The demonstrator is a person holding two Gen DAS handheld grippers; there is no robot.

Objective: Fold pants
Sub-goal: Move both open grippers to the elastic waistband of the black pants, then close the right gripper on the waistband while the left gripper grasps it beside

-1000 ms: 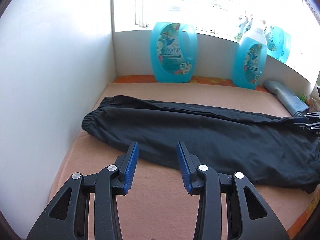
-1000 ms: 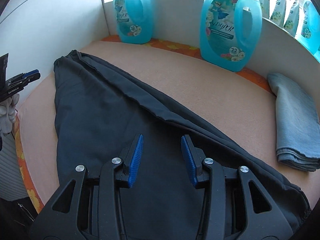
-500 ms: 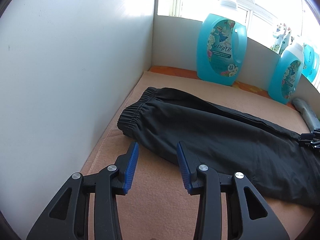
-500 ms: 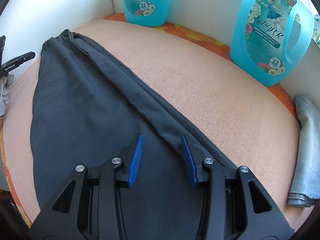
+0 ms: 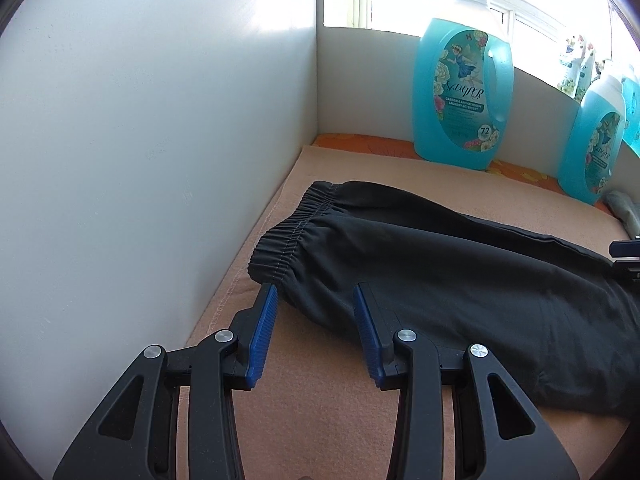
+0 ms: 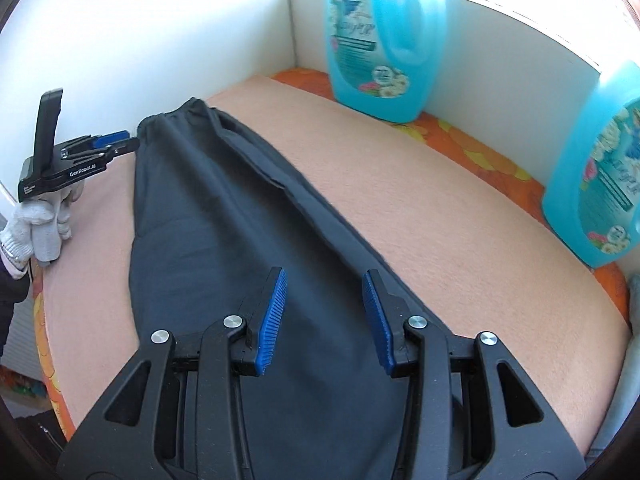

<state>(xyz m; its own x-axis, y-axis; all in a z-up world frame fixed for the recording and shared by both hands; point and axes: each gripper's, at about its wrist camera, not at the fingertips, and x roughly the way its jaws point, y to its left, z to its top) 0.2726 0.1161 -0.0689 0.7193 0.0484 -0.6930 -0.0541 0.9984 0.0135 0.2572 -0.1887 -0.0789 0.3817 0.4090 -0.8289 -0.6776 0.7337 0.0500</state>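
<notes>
On the peach cloth, black pants cut off rightward, left tongs released, right tongs released.

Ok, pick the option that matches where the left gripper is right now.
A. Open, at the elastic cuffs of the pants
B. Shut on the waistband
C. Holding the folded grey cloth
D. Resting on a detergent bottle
A: the left gripper has its jaws apart, with the near corner of the elastic cuffs of the black pants between them, nothing clamped.
</notes>
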